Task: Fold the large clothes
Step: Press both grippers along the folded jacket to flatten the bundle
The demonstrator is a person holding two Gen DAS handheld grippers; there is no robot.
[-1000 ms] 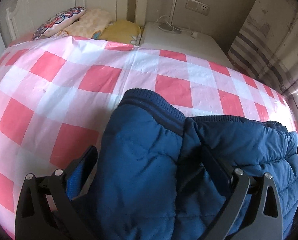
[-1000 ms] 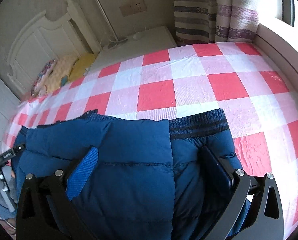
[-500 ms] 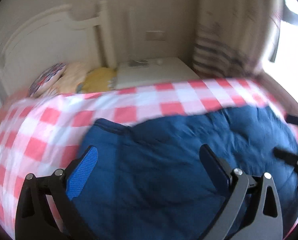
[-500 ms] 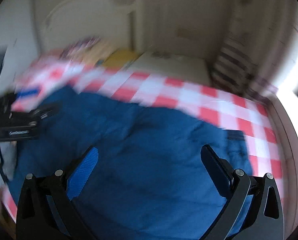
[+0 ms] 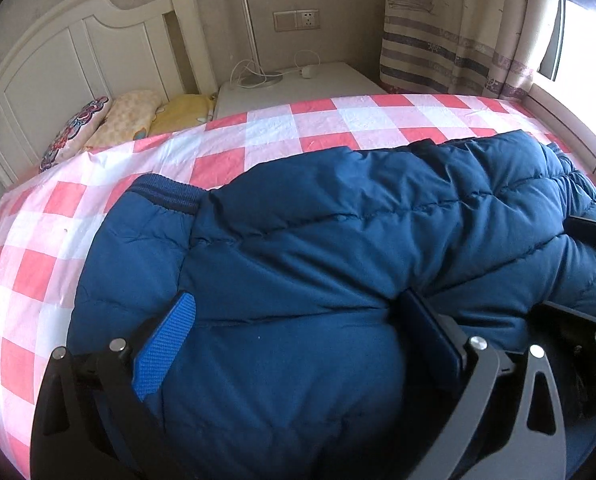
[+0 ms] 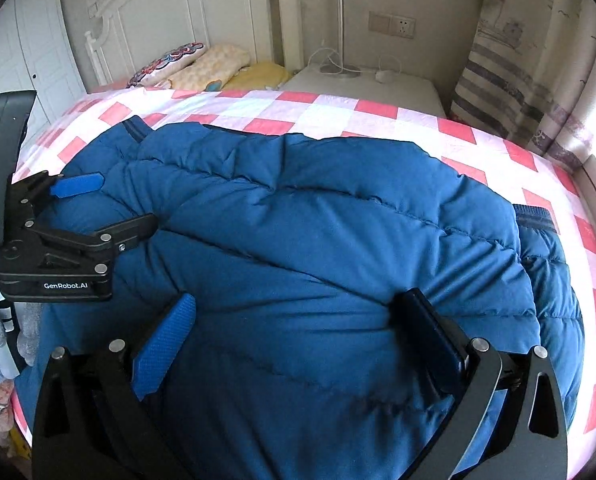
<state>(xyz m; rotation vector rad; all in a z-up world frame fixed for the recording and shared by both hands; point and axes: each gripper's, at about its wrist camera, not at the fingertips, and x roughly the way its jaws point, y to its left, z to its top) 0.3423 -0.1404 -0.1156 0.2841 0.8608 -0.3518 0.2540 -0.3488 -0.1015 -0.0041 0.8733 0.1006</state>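
Observation:
A blue padded jacket (image 5: pixel 318 248) lies folded into a thick bundle on the red and white checked bed cover (image 5: pixel 282 128). It also fills the right wrist view (image 6: pixel 318 240). My left gripper (image 5: pixel 298 324) is open, its jaws wide apart over the near edge of the jacket. My right gripper (image 6: pixel 302 320) is open too, jaws wide apart over the jacket's near edge. The left gripper also shows at the left of the right wrist view (image 6: pixel 102 204), open beside the jacket. A ribbed cuff (image 5: pixel 166 194) sticks out at the far left of the bundle.
Several pillows (image 5: pixel 110 120) lie at the white headboard (image 5: pixel 78 52). A white bedside table (image 5: pixel 298 84) holds a lamp base and cable. A striped curtain (image 5: pixel 458 28) hangs at the right. A white wardrobe (image 6: pixel 18 60) stands at the left.
Both grippers have pulled back and turned from the far edge to the near side of the jacket. The jacket now lies as a folded bundle; both pairs of jaws stay open.

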